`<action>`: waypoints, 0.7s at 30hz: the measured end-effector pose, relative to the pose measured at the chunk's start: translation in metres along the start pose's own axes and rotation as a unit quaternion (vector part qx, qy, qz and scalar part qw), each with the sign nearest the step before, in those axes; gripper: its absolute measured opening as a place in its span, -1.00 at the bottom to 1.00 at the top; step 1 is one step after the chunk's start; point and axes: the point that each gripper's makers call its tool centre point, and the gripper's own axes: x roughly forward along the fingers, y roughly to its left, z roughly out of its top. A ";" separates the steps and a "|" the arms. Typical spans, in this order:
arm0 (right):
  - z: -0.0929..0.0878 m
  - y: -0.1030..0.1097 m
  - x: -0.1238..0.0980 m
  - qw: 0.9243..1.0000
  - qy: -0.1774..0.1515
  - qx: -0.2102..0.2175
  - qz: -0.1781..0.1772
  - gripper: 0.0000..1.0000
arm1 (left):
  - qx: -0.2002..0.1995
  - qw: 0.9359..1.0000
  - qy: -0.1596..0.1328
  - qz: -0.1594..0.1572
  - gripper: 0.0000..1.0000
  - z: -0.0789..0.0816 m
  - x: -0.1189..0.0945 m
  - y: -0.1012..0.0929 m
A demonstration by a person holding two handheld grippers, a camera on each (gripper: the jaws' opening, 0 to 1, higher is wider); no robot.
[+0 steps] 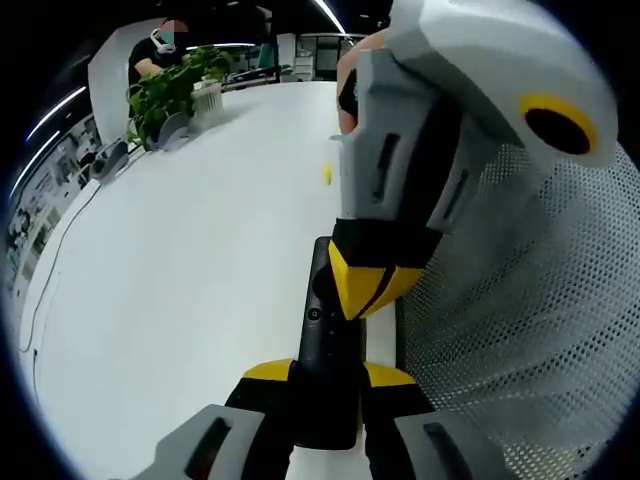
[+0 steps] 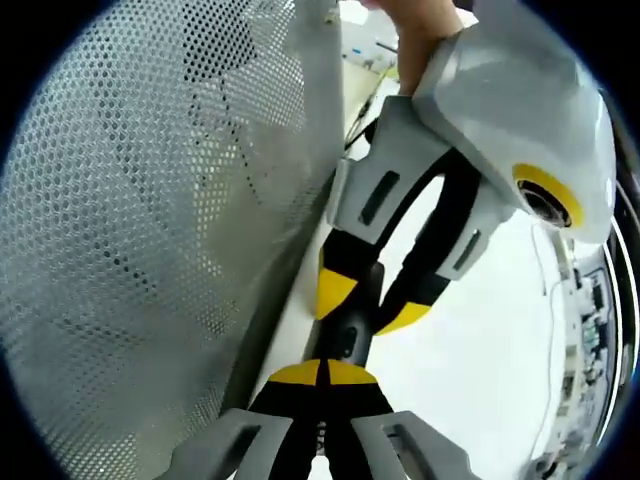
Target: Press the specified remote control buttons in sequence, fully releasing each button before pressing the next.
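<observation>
My left gripper is clamped on the near end of the black remote control, held just above the white table, beside the perforated mesh panel. My right gripper, tips pinched together, points down onto the buttons. Risk as I judge it: a tip slips sideways, hits a neighbouring button, or twists the remote in the clamp.

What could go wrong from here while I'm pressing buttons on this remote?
The left gripper clamps the remote by one end only, so a push from the right gripper may tip it or slip it out. The right gripper's shut tips look broad beside the small button, so they could hit a neighbour. The mesh panel stands close beside both grippers and could be bumped.
</observation>
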 end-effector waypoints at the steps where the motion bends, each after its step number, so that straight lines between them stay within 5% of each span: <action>1: 0.000 0.000 0.000 1.000 0.002 -0.004 0.000 -1.00 | 0.000 1.000 0.000 0.000 -0.50 0.000 0.000 0.000; 21: 0.002 0.001 -0.001 1.000 -0.012 -0.017 -0.007 -1.00 | 0.004 1.000 0.001 -0.002 -0.50 0.000 -0.001 0.000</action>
